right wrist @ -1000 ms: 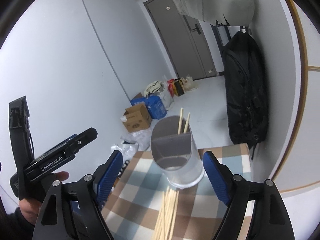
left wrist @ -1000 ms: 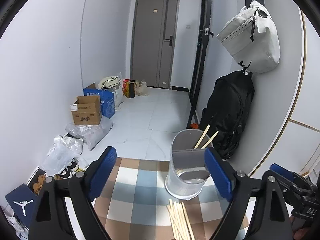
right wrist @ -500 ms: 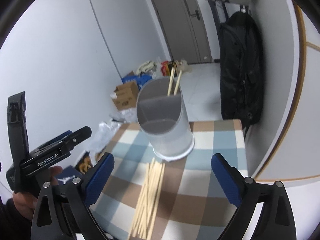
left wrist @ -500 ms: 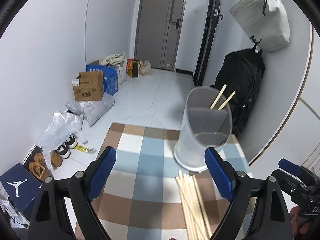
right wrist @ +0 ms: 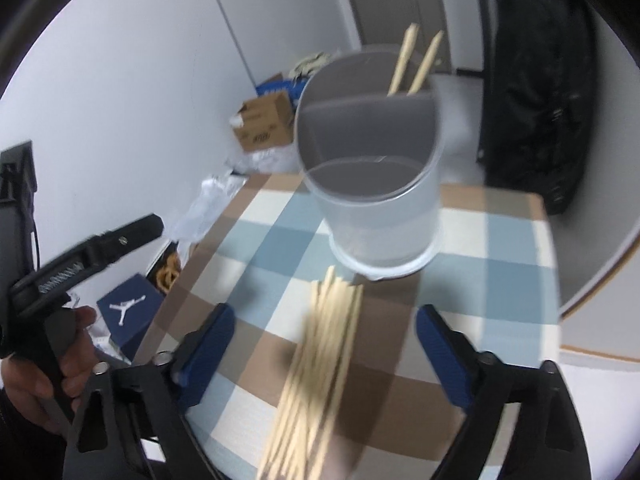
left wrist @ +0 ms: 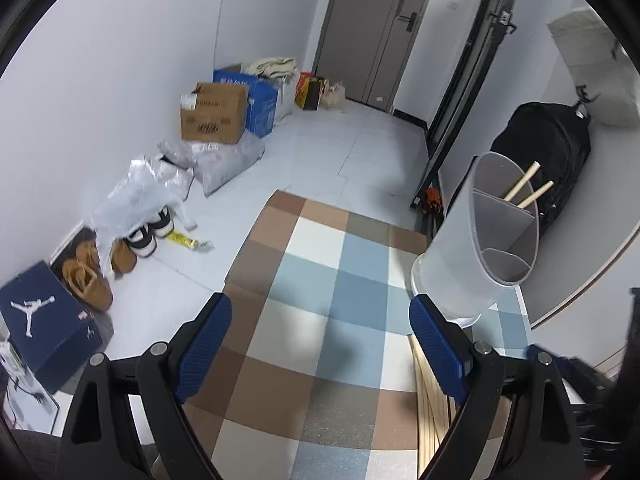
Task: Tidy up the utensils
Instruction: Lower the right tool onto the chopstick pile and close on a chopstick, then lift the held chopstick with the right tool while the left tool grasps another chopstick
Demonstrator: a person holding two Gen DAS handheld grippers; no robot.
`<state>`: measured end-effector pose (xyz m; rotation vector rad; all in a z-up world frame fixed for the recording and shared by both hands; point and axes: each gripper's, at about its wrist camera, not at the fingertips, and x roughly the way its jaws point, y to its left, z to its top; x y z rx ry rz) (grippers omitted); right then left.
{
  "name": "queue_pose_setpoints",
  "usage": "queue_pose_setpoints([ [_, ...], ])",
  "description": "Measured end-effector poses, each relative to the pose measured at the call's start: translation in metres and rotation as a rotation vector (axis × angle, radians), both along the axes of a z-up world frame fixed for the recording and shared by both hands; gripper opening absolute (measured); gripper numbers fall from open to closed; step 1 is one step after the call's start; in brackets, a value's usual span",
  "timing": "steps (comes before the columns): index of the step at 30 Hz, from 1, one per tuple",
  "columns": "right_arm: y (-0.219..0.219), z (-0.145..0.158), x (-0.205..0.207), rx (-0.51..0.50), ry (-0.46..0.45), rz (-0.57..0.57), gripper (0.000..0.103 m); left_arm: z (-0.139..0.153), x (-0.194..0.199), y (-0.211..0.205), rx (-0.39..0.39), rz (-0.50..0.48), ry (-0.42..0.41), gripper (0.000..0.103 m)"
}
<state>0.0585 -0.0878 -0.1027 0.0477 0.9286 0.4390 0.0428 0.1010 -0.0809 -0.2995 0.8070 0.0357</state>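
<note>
Chopsticks (right wrist: 320, 364), light, stiff and slippery, lie bundled mid-table before the holder (right wrist: 376, 184); right gripper (right wrist: 324, 344) straddles them, closing, nothing gripped; left gripper (left wrist: 320, 344) gapes empty. Pinch one mid-shaft.

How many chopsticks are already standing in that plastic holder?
2. Both chopsticks lean side by side in the far compartment of the holder. The other compartments look empty, though the holder's walls could hide shorter ones.
</note>
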Motion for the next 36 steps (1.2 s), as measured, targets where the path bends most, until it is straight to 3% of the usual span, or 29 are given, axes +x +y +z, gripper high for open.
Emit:
queue_pose_setpoints([
  [2,0.011,-0.012,0.008,-0.016,0.036,0.016,0.074,-0.001,0.002,0.005,-0.011,0.006,0.007,0.087],
  [12,0.052,-0.039,0.031,-0.125,0.068,0.069,0.064,-0.006,0.006,0.023,-0.06,0.001,0.037,0.087],
  [14,0.059,-0.043,0.037,-0.159,0.068,0.066,0.053,-0.004,0.006,0.026,-0.059,0.0,0.031,0.087],
  [24,0.082,-0.065,0.049,-0.323,0.084,0.078,0.027,-0.006,0.008,0.041,-0.102,0.021,0.033,0.087],
  [28,0.09,-0.068,0.049,-0.376,0.072,0.083,0.007,-0.006,0.007,0.042,-0.105,0.026,0.034,0.087],
  [36,0.079,-0.058,0.05,-0.279,0.092,0.043,0.006,-0.01,0.007,0.042,-0.091,0.029,0.041,0.087],
])
